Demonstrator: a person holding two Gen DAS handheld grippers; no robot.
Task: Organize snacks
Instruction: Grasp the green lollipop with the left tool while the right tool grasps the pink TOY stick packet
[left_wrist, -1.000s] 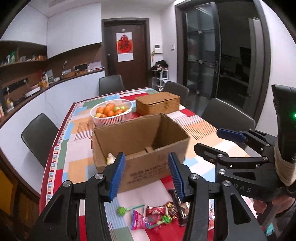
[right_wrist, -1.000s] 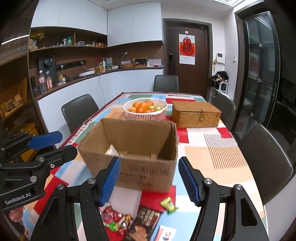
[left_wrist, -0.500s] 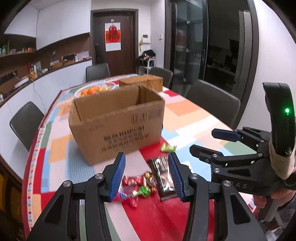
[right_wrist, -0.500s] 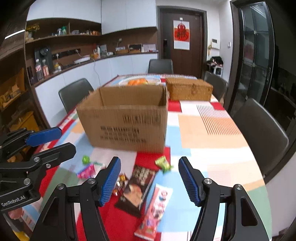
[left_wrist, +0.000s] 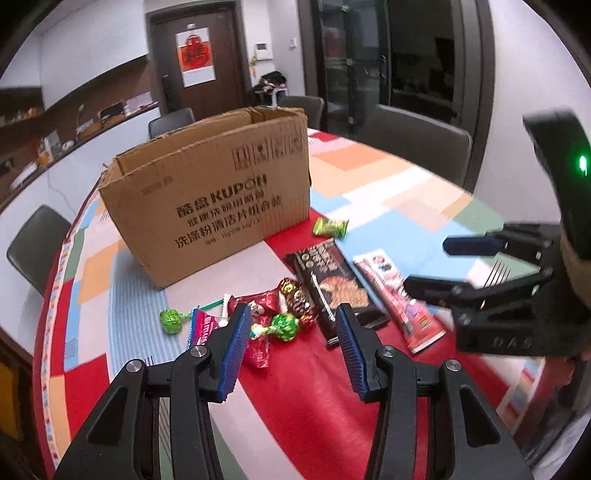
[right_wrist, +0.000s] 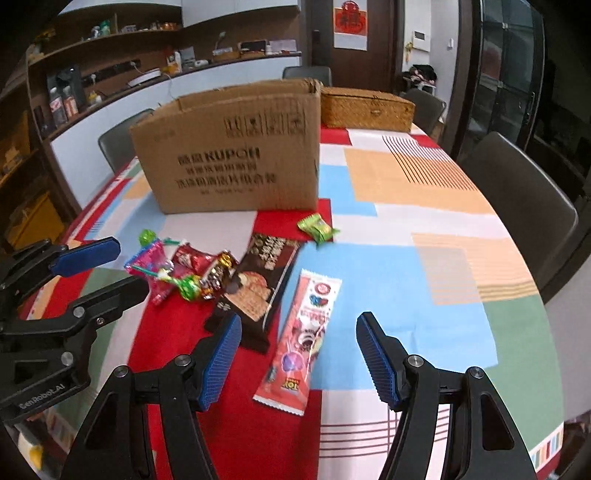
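1. Dropping low toward the counter (right_wrist: 424, 266), both tongs have come down over the last second: a second ago each camera looked over the box (right_wrist: 236, 147) rim into its inside, and now only its near printed wall shows, with the snacks filling the near view.

2. The left tongs (left_wrist: 291, 343) gape open and hold nothing; they hang just over the wrapped candies (left_wrist: 284, 306), a green lollipop (left_wrist: 170, 320) to their left.

3. The right tongs (right_wrist: 297, 354) are likewise spread wide and empty, straddling the near end of the red pack (right_wrist: 303, 343), which lies flat beside the dark bar (right_wrist: 258, 280).

4. A green sweet (right_wrist: 316, 227) sits apart, on the far side of the pile, close to the box's near right corner.

5. This descent reads as the approach to a first pick: all the snacks seen here lie loose on the counter in front of the box, so the sorting seems barely begun.

6. Writing: the box reads "KUPOH", or something near it, above lines of Chinese text too blurred to read surely; the left tool's body shows "GenRobot.AI" in the right view. The snack labels cannot be read.

7. A wicker case (right_wrist: 365, 109) stands behind the box, on the far right.
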